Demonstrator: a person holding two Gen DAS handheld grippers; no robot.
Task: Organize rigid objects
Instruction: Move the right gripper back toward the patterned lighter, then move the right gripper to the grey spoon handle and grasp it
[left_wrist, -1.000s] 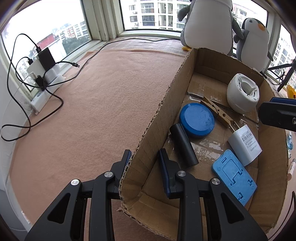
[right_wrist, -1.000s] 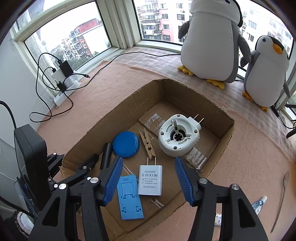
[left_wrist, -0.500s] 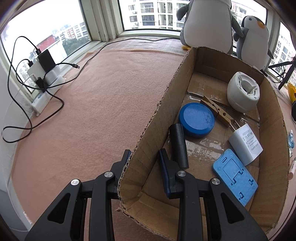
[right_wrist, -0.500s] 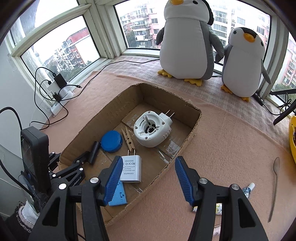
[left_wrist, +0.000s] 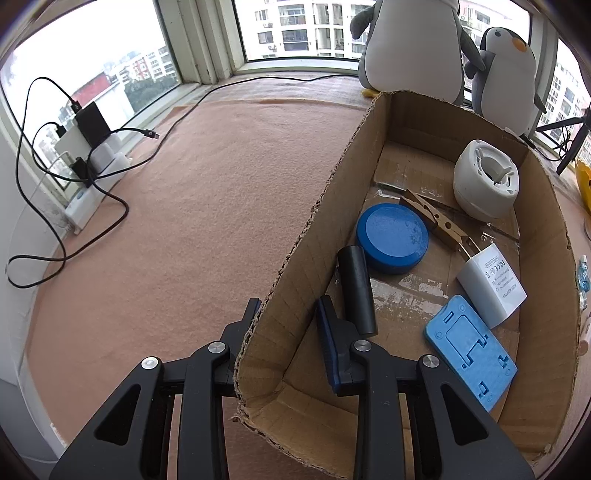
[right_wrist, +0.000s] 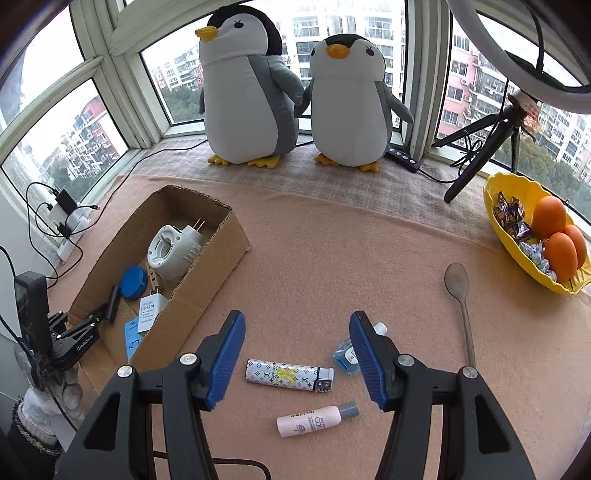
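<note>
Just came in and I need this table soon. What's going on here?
A person is sorting small items into a cardboard box. The left gripper is clamped on the box's near wall. The right gripper hangs open and empty above a patterned lighter, with a pink bottle, a small blue bottle and a spoon also loose on the cloth. A charger, a blue lid and other pieces are already boxed.

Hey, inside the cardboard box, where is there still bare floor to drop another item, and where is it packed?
Free: the cardboard box floor's far end, between the back wall and the white plug-in device. Also the near corner, beside the left gripper. Crowded: the middle, around the blue lid, black cylinder, charger and blue stand.
</note>
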